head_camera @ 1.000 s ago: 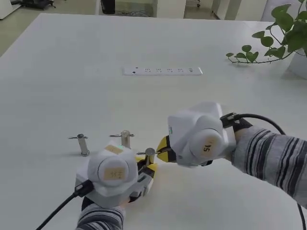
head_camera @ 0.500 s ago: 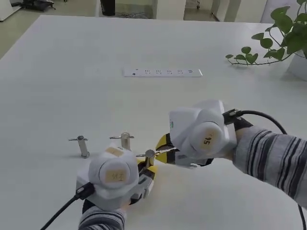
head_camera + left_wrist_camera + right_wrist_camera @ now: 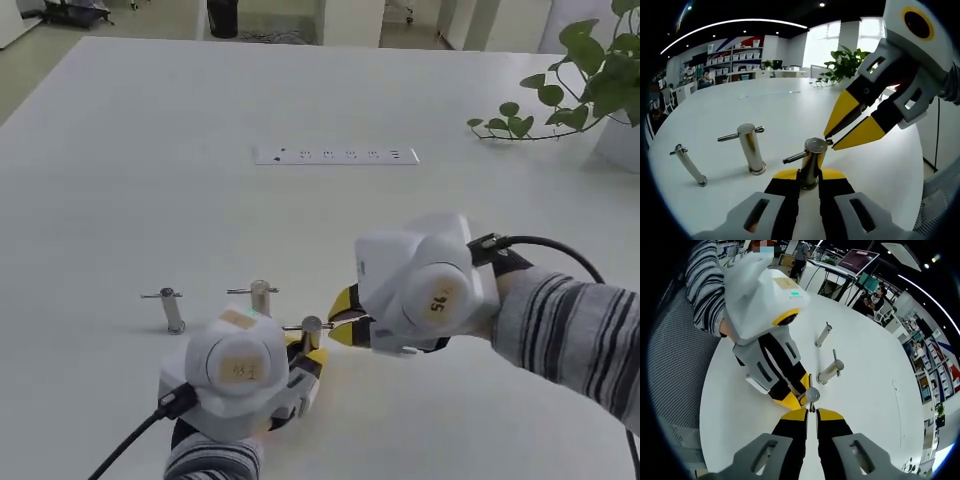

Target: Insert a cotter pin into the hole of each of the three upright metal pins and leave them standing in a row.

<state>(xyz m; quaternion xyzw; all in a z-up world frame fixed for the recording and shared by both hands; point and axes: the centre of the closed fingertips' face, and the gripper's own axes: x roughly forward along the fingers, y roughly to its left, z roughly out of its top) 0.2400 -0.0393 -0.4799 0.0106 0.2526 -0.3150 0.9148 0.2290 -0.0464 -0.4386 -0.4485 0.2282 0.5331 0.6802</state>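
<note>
Three metal pins stand in a row near the table's front. The left pin [image 3: 173, 311] and the middle pin [image 3: 261, 296] each carry a cotter pin through the head and stand free. My left gripper [image 3: 308, 352] is shut on the shaft of the third pin [image 3: 811, 159], holding it upright on the table. A cotter pin [image 3: 796, 157] passes through its head and sticks out on the far side. My right gripper [image 3: 340, 318] comes in from the right, its yellow fingertips [image 3: 852, 120] closed on the cotter pin's loop end beside the pin head [image 3: 813, 394].
A white power strip [image 3: 335, 155] lies across the middle of the white table [image 3: 130, 170]. A potted plant [image 3: 585, 80] stands at the far right edge. The left gripper's black cable [image 3: 125, 445] trails off the near edge.
The right gripper has rolled a little in the hand while staying at the third pin's head. The left gripper and all three pins have kept their places.
</note>
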